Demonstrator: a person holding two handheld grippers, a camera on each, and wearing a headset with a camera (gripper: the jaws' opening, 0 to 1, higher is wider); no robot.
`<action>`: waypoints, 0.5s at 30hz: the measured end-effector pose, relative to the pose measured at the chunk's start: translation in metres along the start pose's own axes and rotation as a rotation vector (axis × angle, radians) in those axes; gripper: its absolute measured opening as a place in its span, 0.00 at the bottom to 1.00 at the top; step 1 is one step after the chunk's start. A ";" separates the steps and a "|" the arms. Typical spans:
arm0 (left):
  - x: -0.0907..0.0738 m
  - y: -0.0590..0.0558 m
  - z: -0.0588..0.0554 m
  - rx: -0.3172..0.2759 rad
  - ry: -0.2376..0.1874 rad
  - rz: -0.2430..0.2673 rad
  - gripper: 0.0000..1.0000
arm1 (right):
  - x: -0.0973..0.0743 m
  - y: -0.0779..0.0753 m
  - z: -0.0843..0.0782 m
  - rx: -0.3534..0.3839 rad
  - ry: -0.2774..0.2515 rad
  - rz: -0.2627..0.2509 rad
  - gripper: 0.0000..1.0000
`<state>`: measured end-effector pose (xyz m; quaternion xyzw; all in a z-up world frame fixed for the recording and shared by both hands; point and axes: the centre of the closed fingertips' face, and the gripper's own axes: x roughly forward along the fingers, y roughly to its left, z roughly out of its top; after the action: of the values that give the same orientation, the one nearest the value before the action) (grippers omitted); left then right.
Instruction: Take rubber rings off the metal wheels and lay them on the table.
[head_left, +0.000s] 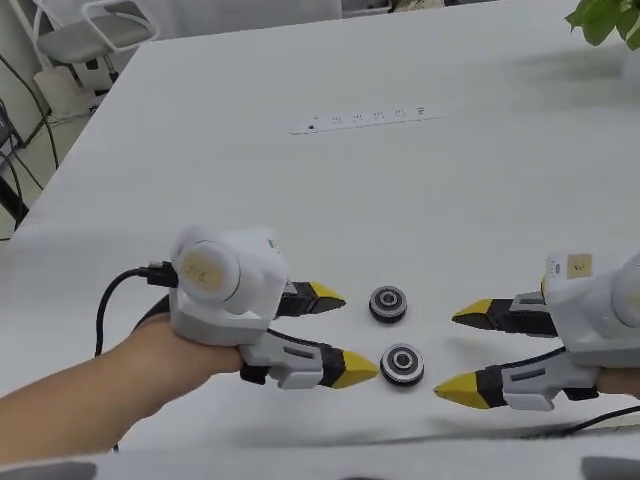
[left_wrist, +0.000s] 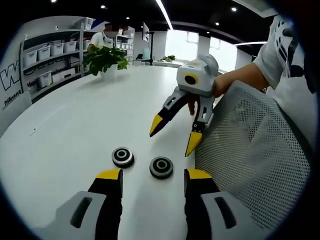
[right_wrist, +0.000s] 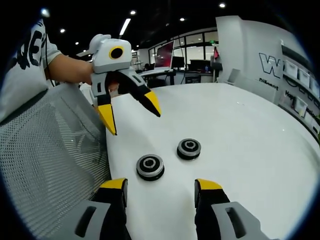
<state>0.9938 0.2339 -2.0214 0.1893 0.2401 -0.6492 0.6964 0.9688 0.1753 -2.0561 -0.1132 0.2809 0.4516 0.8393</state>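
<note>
White worktop (head_left: 300, 200): carries two metal wheels, dark rubber rings (right_wrist: 139, 169) on both.
Far wheel (head_left: 388, 303): lies flat between the two grippers, touched by nothing.
Near wheel (head_left: 402, 364): lies flat just beside the far one, close to the left gripper's lower fingertip but apart from it.
Left gripper (head_left: 357, 333): fingers (left_wrist: 111, 176) spread wide, holding nothing.
Right gripper (head_left: 447, 353): likewise spread wide and empty, tips pointing at the wheels.

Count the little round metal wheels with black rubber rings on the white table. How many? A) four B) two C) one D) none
B: one small round metal wheel with a black rubber ring lies on the white table, and a second such wheel lies just nearer.
</note>
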 end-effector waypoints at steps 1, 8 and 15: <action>0.001 -0.001 0.000 0.003 0.004 -0.005 0.44 | 0.001 0.000 0.000 -0.003 0.000 0.003 0.50; 0.012 -0.006 0.001 0.020 0.016 -0.031 0.38 | 0.004 -0.004 -0.005 -0.018 -0.001 0.030 0.42; 0.024 -0.012 0.000 0.026 0.028 -0.063 0.30 | 0.007 -0.009 -0.011 -0.017 0.003 0.044 0.40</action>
<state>0.9830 0.2133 -2.0349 0.1997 0.2474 -0.6711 0.6697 0.9749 0.1705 -2.0700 -0.1149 0.2807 0.4722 0.8277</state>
